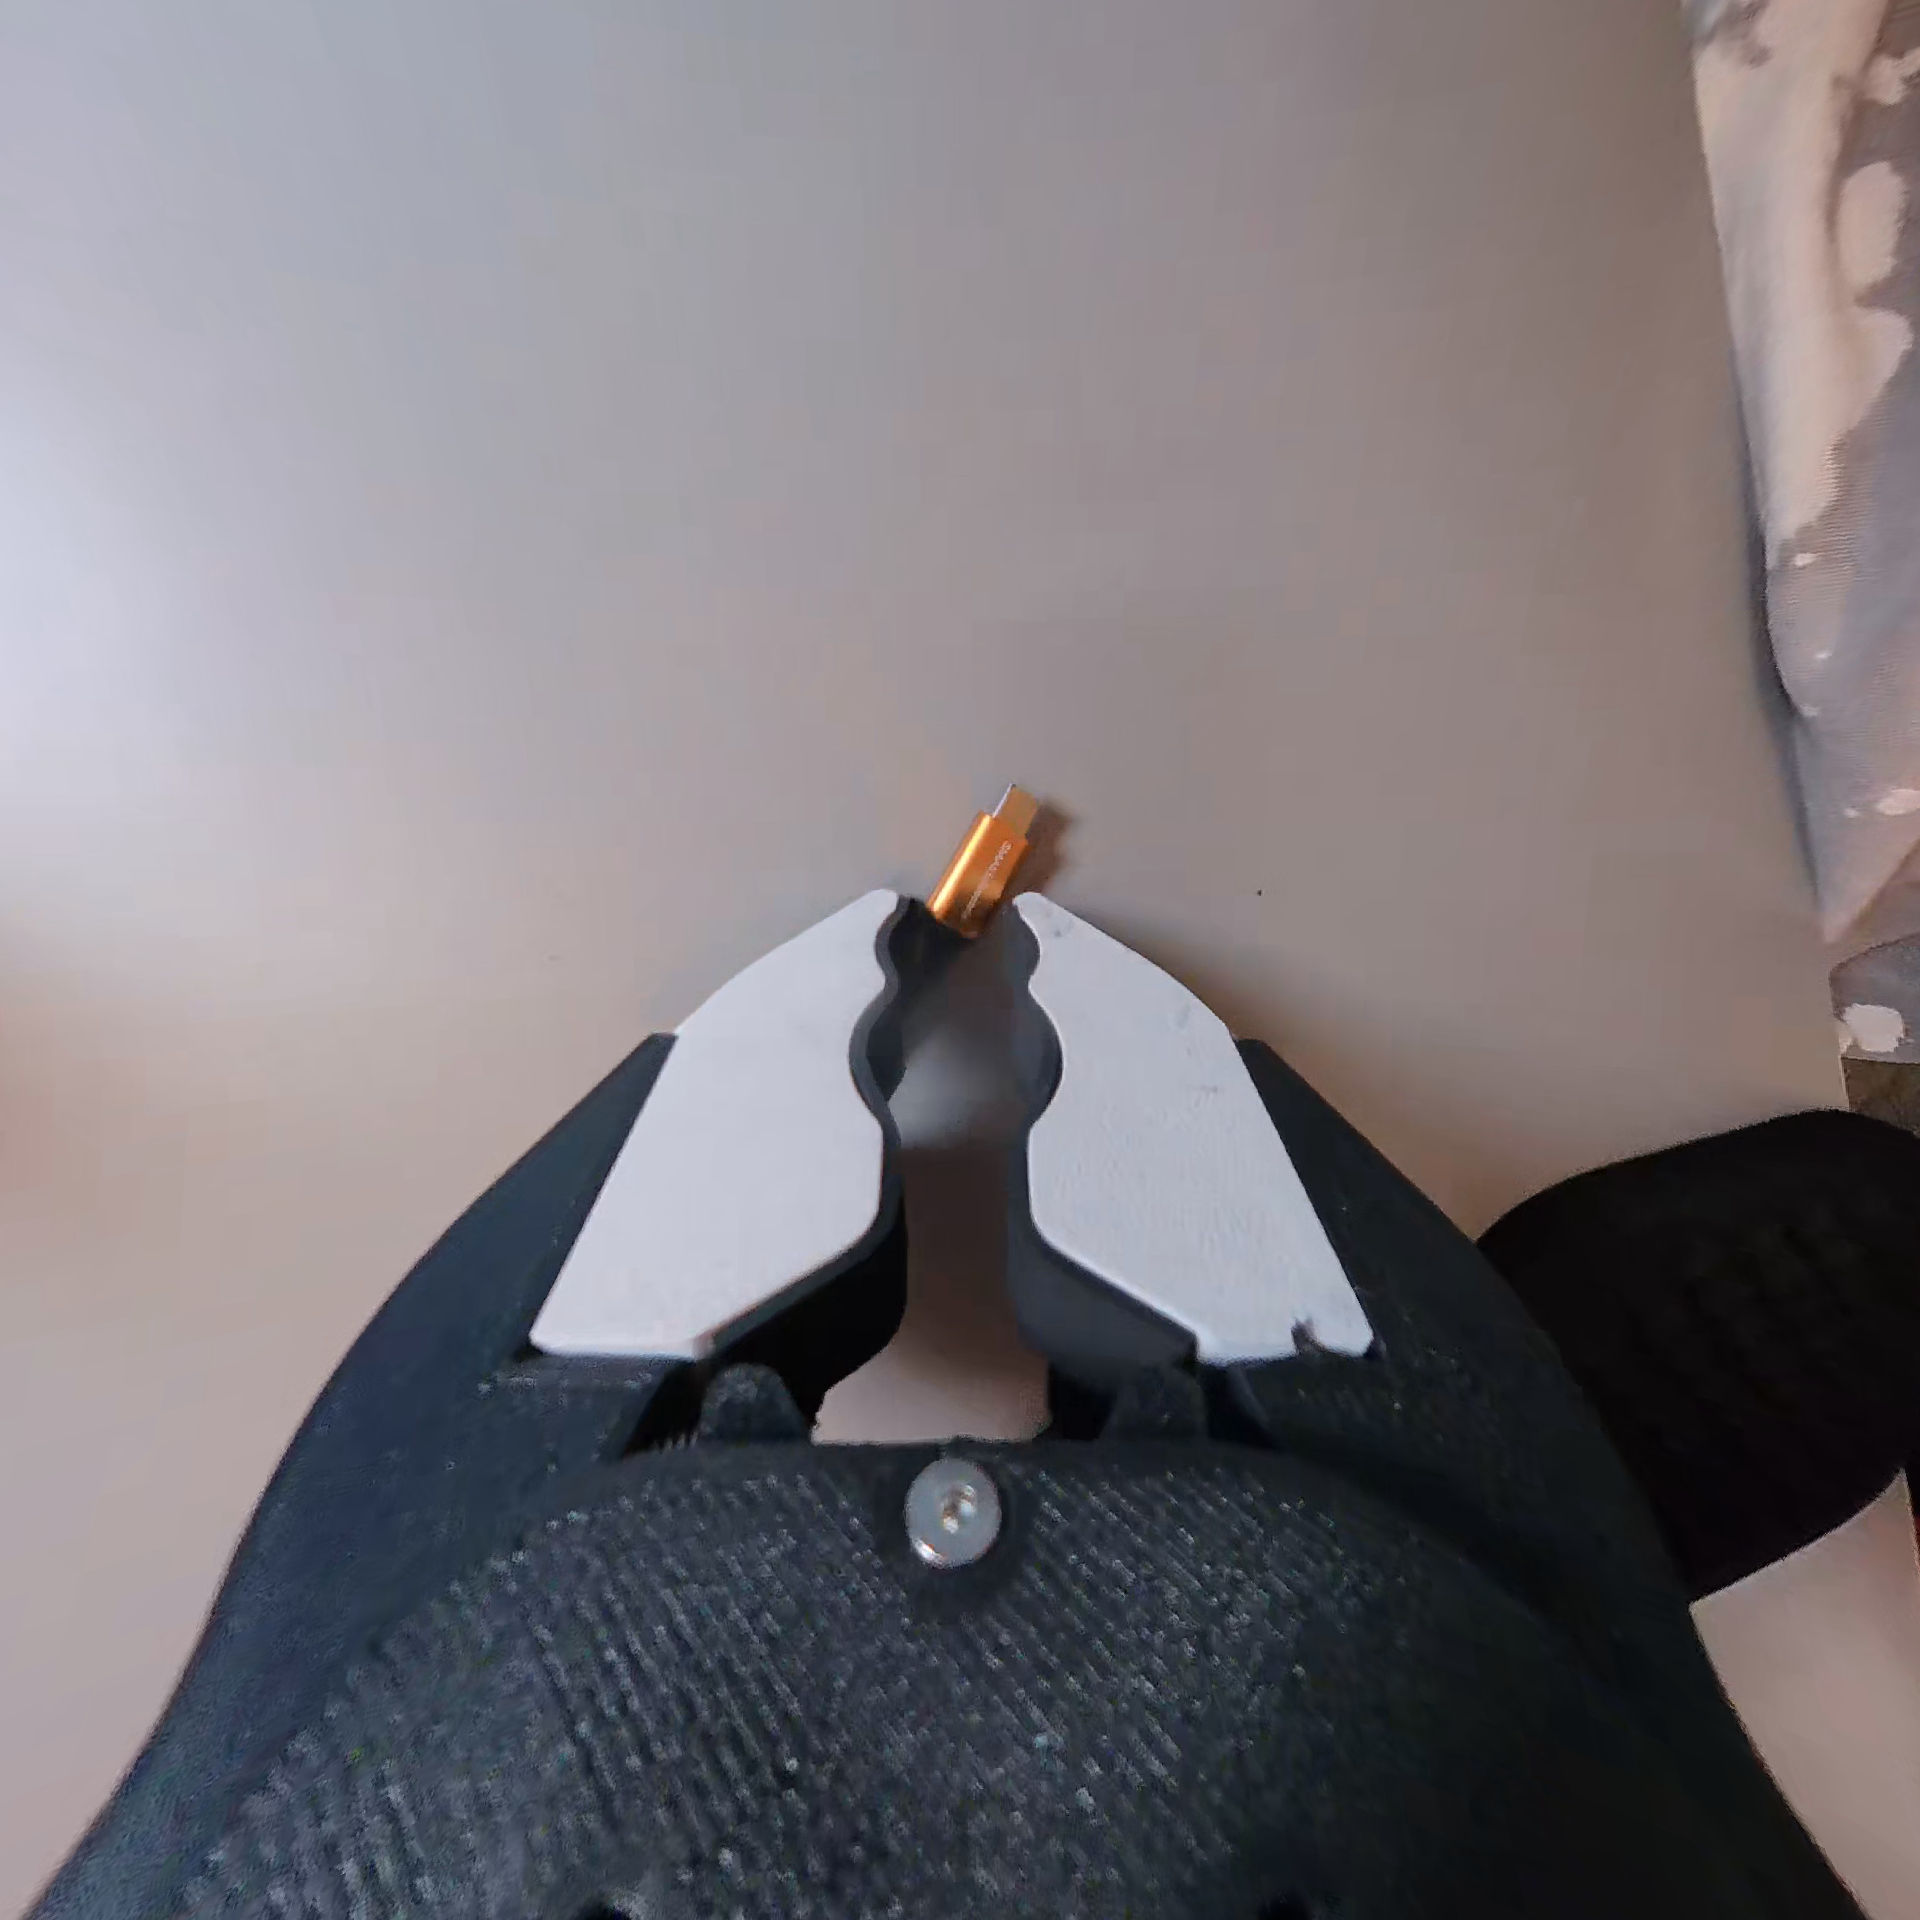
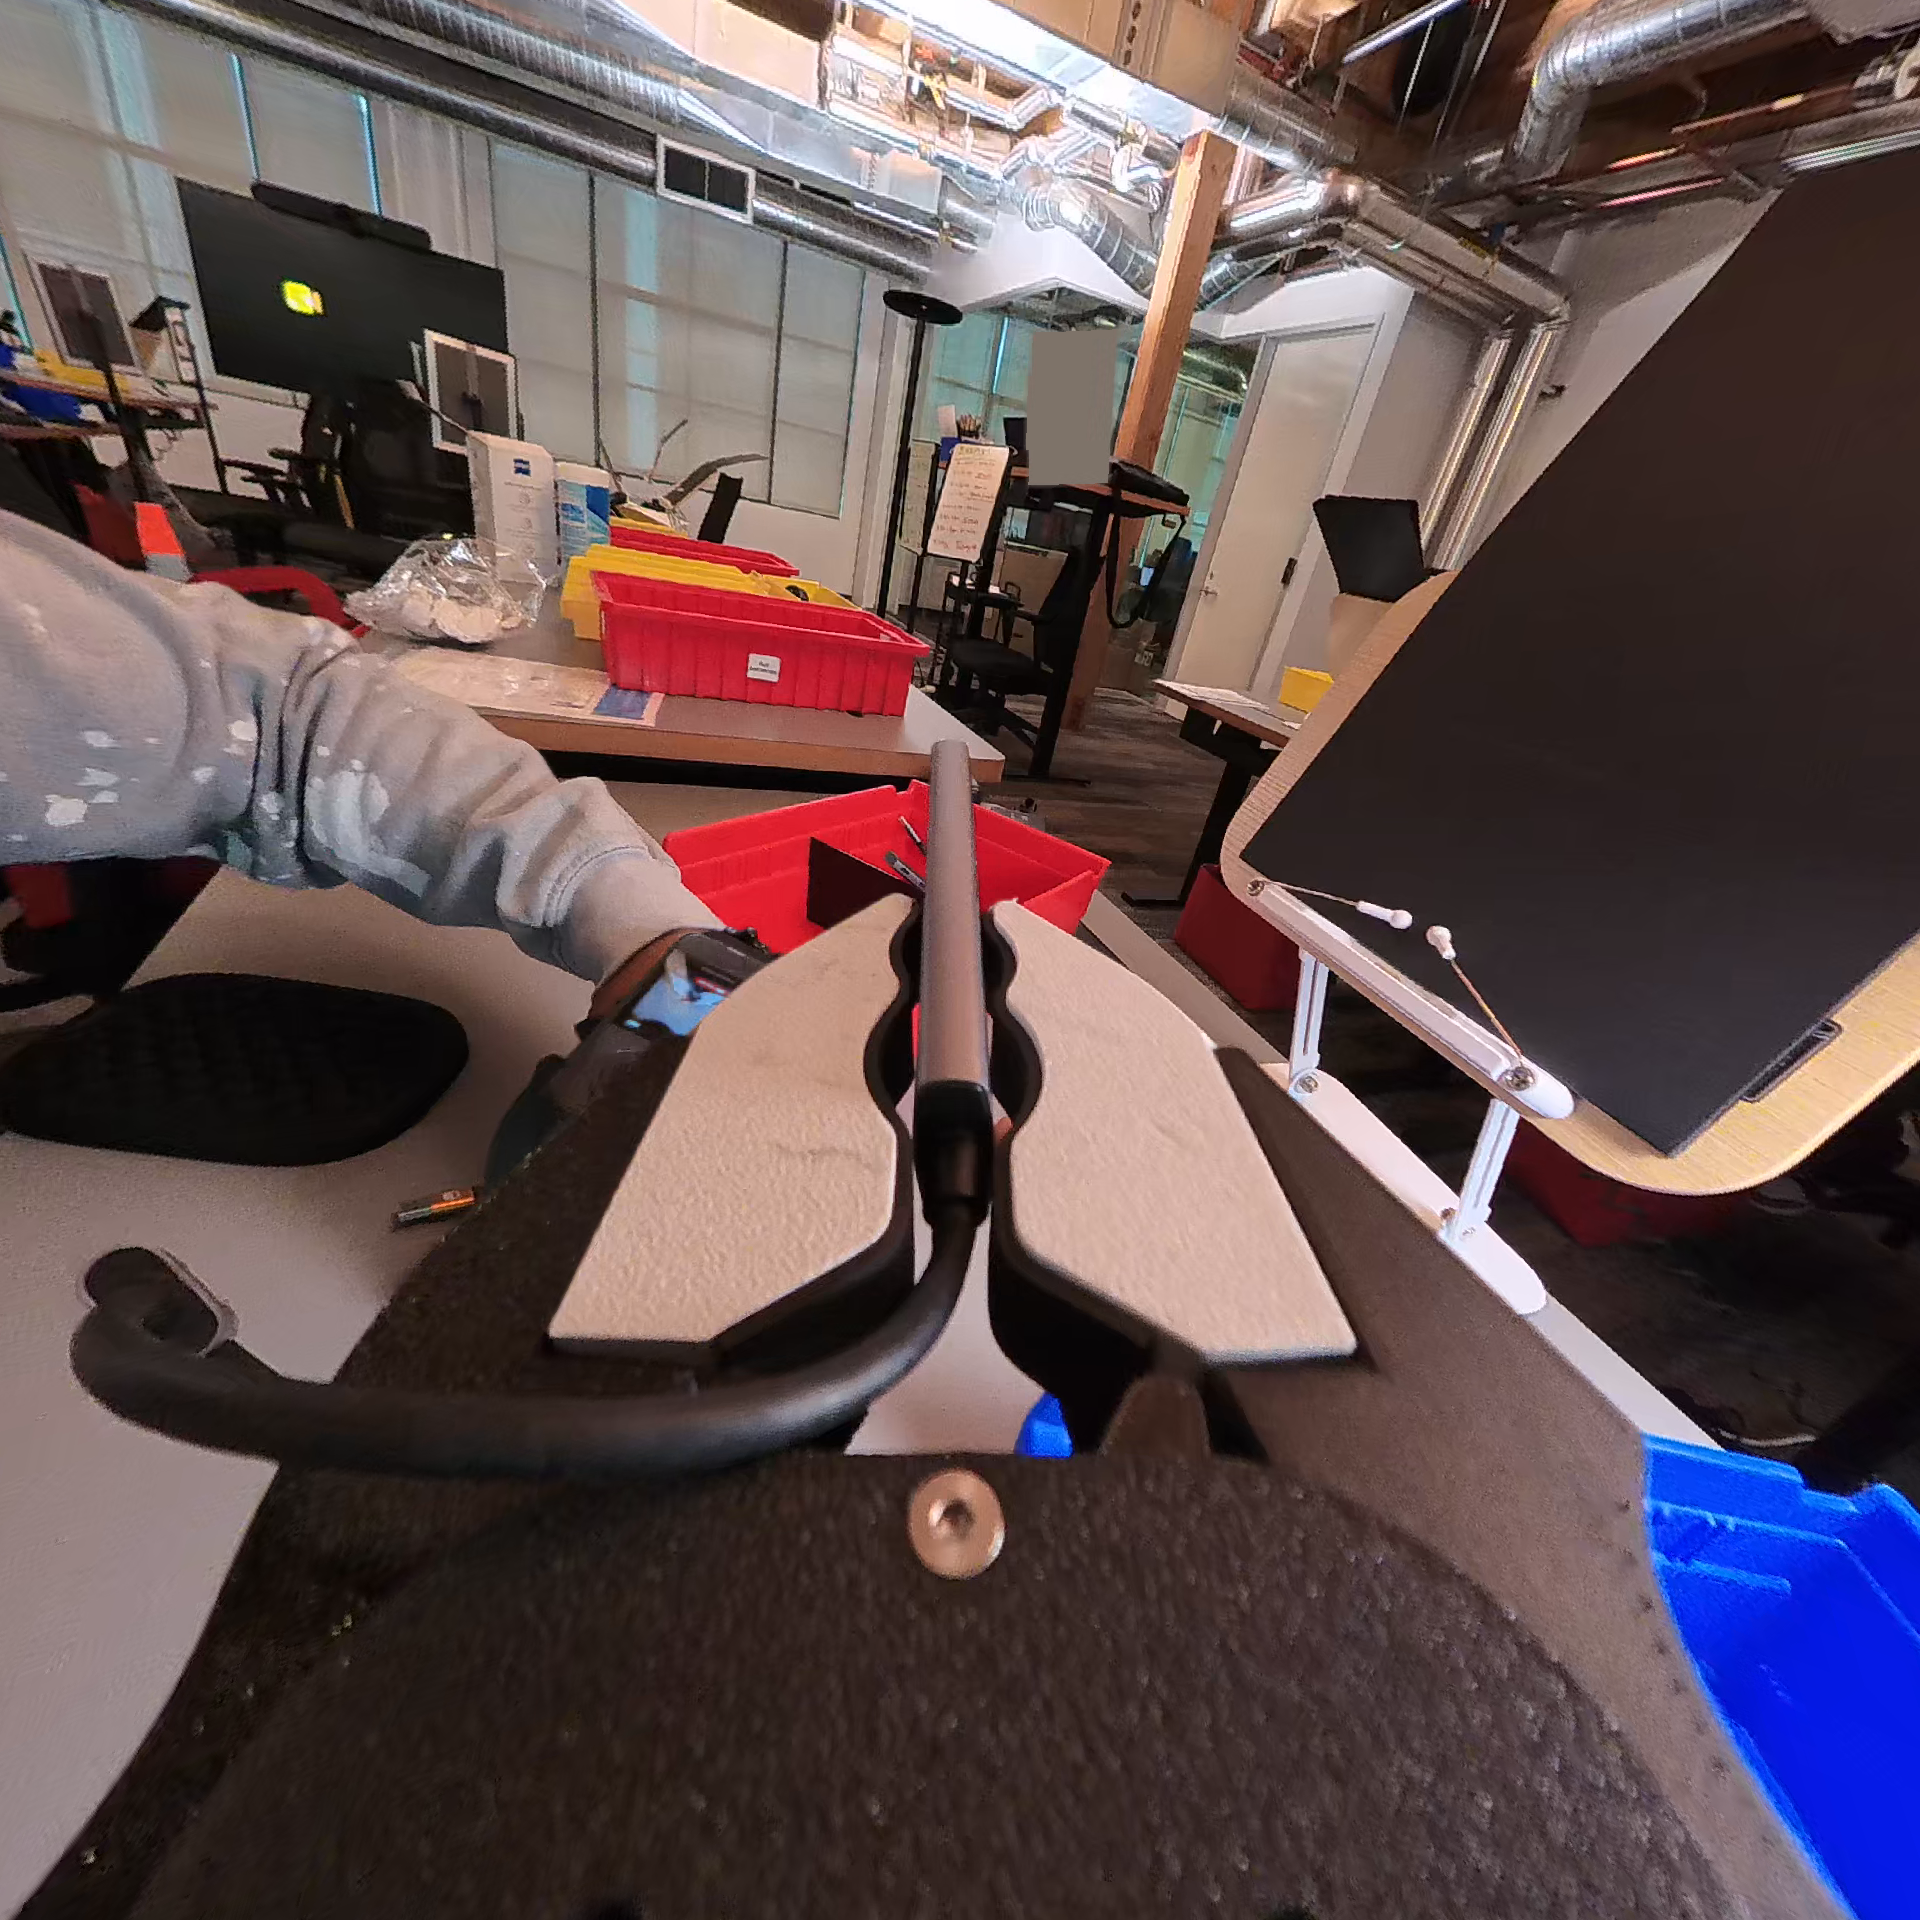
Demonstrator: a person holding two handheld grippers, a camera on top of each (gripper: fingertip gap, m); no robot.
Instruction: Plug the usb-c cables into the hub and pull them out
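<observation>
Pale tabletop [image 1: 727,520] below. My left claw [image 1: 958,914] pinches the orange plug [image 1: 977,875], tip pointing away. My right claw [image 2: 951,925] clamps the grey hub [image 2: 951,925] edge-on, its black cord [image 2: 520,1423] curling left.

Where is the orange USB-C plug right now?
In the left wrist view, the orange USB-C plug is pinched at the left gripper's tips, metal end pointing away over the bare table.
</observation>
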